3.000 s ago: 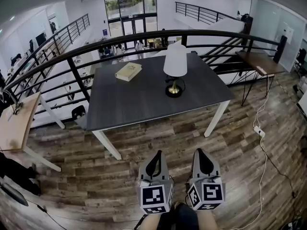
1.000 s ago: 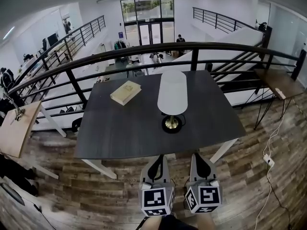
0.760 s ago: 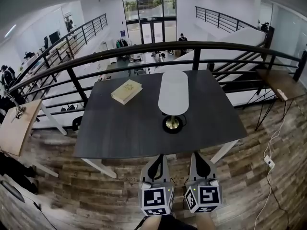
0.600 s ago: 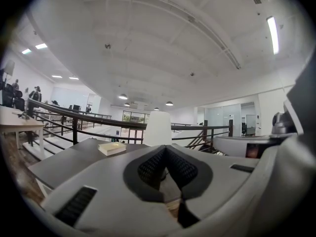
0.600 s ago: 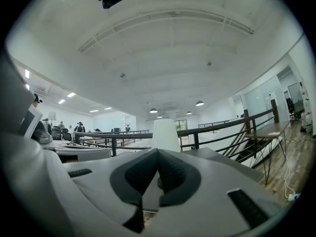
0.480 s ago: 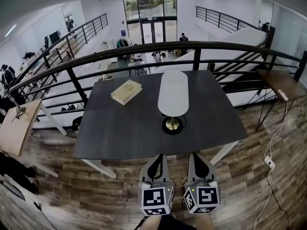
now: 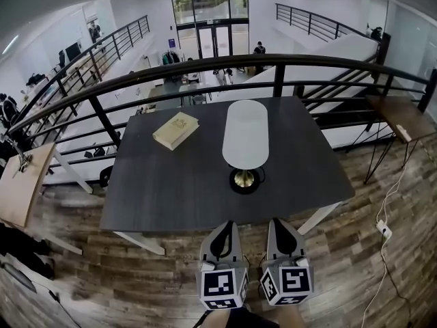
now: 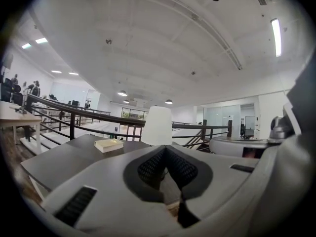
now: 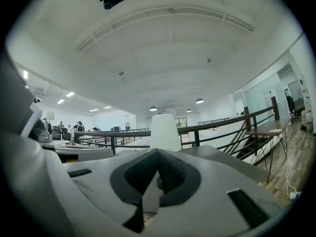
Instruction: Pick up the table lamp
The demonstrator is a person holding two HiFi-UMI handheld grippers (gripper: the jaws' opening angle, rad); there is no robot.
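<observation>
Table lamp [image 7: 245,142] stood upright on the dark tabletop [image 7: 171,180], close to its near edge. It had a white tapered shade, a short brass-coloured stem and a round black base. It sat ahead of both sets of fingers, and its base lined up with the gap between the left fingers [image 7: 220,236] and the right fingers [image 7: 283,233]. No contact; it stood apart from both. In both gripper views the shade [image 8: 157,126] [image 9: 164,131] rose just above the fingers, dead ahead. Shade unlit.
</observation>
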